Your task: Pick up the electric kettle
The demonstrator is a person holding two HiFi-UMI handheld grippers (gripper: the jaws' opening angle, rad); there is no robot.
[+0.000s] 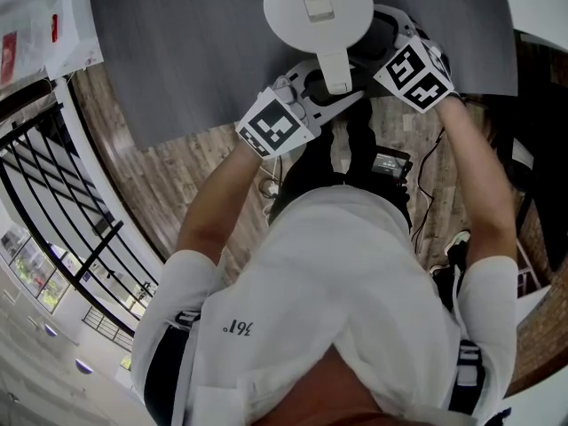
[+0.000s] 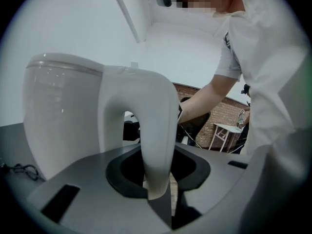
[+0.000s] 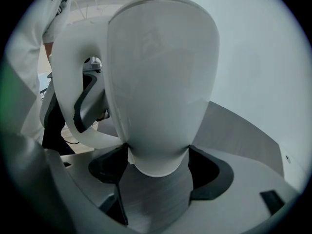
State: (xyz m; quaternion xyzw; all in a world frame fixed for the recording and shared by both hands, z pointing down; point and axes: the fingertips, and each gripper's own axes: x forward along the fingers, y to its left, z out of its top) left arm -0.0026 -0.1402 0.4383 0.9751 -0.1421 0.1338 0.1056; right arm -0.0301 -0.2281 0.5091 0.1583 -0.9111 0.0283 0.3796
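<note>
Honestly, your left gripper (image 1: pixel 330 89) was pinched narrow on the looped handle (image 2: pixel 157 130) of the white plastic electric kettle (image 1: pixel 318 7). It stood upright near the front edge of the dark grey table (image 1: pixel 177 51). Your right gripper (image 3: pixel 157 172) was spread wide, pads against the kettle's rounded body. I'd worry that slick, curved body could've squirted out of those wide jaws if you lifted unevenly, leaving it swinging off the handle. A thin black cable (image 2: pixel 19 170) lay beside it; couldn't tell if it was attached, so maybe a snag. Below was a wood-plank floor (image 1: pixel 177 180), with white walls and some brick around.
</note>
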